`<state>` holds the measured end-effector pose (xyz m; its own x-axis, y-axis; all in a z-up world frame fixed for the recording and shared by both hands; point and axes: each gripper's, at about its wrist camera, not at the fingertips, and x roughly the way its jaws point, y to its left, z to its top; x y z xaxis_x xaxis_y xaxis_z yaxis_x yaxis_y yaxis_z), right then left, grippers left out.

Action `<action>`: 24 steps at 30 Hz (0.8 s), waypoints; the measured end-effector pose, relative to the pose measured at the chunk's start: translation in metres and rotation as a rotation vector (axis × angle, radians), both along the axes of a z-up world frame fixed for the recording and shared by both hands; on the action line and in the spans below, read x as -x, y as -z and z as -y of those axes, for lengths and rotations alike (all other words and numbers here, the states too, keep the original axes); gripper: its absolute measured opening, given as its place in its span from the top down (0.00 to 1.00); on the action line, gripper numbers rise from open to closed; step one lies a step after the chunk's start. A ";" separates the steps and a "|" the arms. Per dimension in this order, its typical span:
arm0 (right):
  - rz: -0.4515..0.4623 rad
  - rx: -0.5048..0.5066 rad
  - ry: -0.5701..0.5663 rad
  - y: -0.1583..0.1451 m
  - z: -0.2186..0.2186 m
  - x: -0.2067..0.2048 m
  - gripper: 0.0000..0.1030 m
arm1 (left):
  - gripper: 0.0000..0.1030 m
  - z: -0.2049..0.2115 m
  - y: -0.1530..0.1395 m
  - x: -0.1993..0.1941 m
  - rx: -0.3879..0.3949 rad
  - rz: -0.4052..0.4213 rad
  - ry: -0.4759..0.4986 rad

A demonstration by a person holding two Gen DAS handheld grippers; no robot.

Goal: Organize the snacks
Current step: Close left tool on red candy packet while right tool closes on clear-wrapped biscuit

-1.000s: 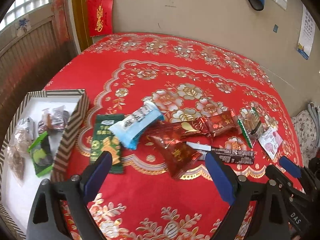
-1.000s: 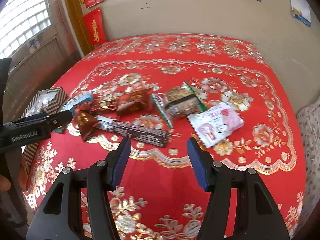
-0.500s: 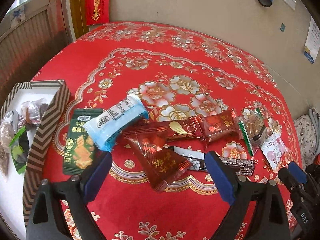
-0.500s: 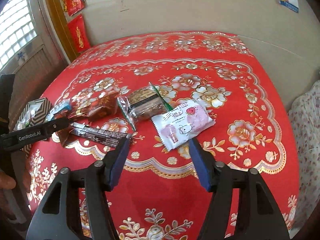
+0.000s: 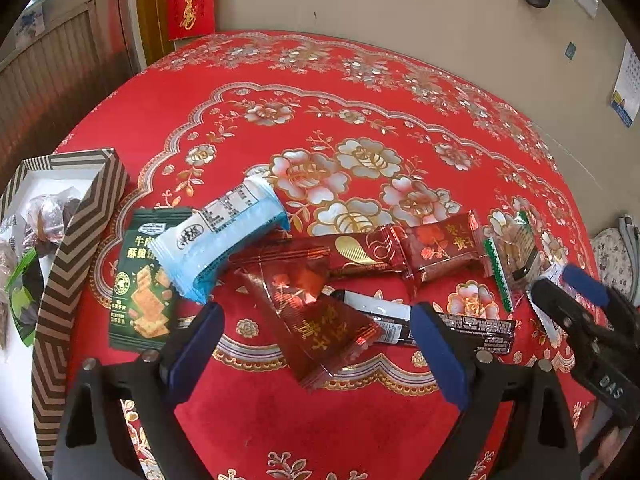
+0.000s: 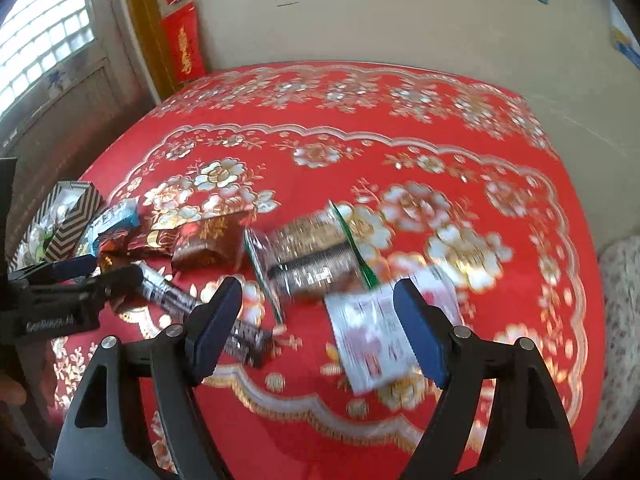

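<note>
At nine o'clock, the striped box (image 5: 76,240) held a few snacks; most packets (image 5: 320,320) lay loose mid-table. The left gripper (image 5: 316,344) hung wide and empty; the right gripper (image 6: 320,320) was opening over the white packet (image 6: 372,344), gripping nothing.

I see a round table under a red cloth (image 5: 280,420) with gold and white flowers. On it at my left stands a striped box (image 5: 76,264). Beside it lies a green cracker packet (image 5: 140,300), with a blue and white packet (image 5: 224,236) overlapping its top. Next come three dark red wrappers (image 5: 320,320), a long black bar (image 5: 472,326), a clear pack of biscuits (image 6: 312,256) and a white and pink packet (image 6: 372,340), all close together.
</note>
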<state>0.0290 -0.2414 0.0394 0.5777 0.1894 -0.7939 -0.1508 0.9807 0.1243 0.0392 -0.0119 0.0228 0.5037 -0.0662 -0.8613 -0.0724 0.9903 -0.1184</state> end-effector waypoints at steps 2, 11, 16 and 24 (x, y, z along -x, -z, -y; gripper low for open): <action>-0.002 0.023 -0.043 0.001 -0.007 -0.008 0.23 | 0.08 0.001 0.001 0.000 0.000 -0.003 0.001; -0.053 0.111 -0.145 0.017 -0.021 -0.031 0.23 | 0.08 0.003 0.009 -0.007 0.013 -0.030 -0.004; -0.056 0.050 -0.132 0.021 -0.015 -0.033 0.36 | 0.12 0.002 0.007 -0.007 0.031 -0.004 0.002; -0.026 0.027 -0.086 0.017 -0.015 -0.021 0.44 | 0.63 -0.004 0.003 -0.002 0.040 0.024 0.032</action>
